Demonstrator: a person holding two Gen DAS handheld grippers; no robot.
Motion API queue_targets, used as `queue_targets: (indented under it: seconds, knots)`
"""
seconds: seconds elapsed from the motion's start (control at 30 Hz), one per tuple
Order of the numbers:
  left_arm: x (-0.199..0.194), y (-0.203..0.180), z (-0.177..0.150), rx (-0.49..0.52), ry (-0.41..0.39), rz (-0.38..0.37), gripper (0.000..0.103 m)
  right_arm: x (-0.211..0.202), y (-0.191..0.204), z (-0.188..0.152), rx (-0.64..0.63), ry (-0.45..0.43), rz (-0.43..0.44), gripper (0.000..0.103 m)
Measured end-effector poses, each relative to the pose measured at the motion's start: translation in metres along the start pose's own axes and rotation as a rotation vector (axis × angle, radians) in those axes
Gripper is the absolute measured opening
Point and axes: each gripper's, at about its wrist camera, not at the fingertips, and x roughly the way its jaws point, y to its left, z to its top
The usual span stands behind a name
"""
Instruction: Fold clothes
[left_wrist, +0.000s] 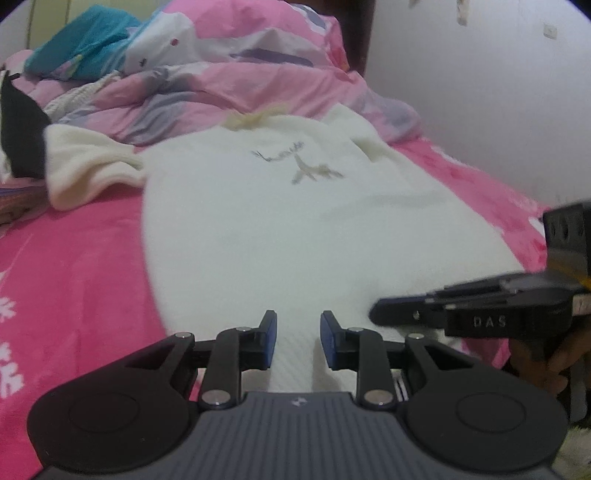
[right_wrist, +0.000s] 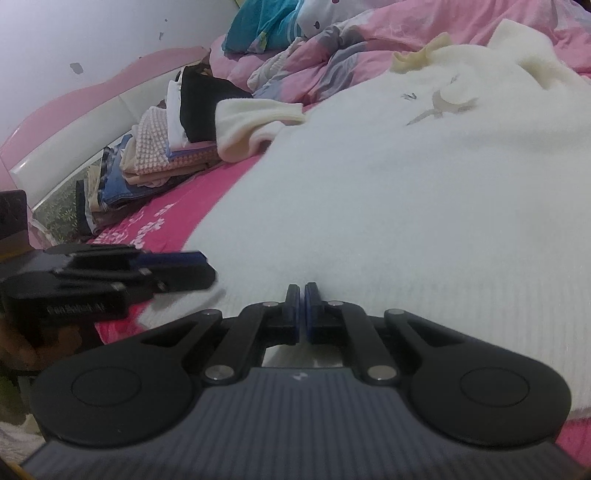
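Note:
A white knit sweater (left_wrist: 295, 229) with a small grey bird print lies spread on the pink bed sheet (left_wrist: 74, 277); it also fills the right wrist view (right_wrist: 406, 206). My left gripper (left_wrist: 298, 332) is open, its fingers straddling the sweater's near hem. My right gripper (right_wrist: 301, 299) is shut at the hem, and whether it pinches cloth is hidden. The right gripper shows in the left wrist view (left_wrist: 384, 314), and the left gripper in the right wrist view (right_wrist: 207, 269). One sleeve (left_wrist: 85, 170) lies out to the left.
A rumpled pink quilt (left_wrist: 236, 74) and a teal cloth (left_wrist: 85, 40) lie behind the sweater. A stack of folded clothes (right_wrist: 155, 162) sits by the pink headboard (right_wrist: 92, 96). A white wall (left_wrist: 498, 92) runs along the bed's right side.

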Motion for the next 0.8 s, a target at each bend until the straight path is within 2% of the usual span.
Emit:
queue_targets:
  seconds: [0.13, 0.5, 0.8]
  knots:
    - [0.006, -0.004, -0.006, 0.032, 0.011, 0.012, 0.027, 0.0, 0.0, 0.0, -0.002, 0.002, -0.004, 0.001]
    - [0.002, 0.001, -0.004, 0.012, -0.001, 0.008, 0.027, 0.0, 0.0, 0.0, -0.005, 0.005, -0.007, 0.001]
    - [-0.017, 0.007, 0.003, 0.041, -0.08, 0.099, 0.025, 0.0, 0.001, -0.001, -0.009, 0.005, -0.012, 0.001]
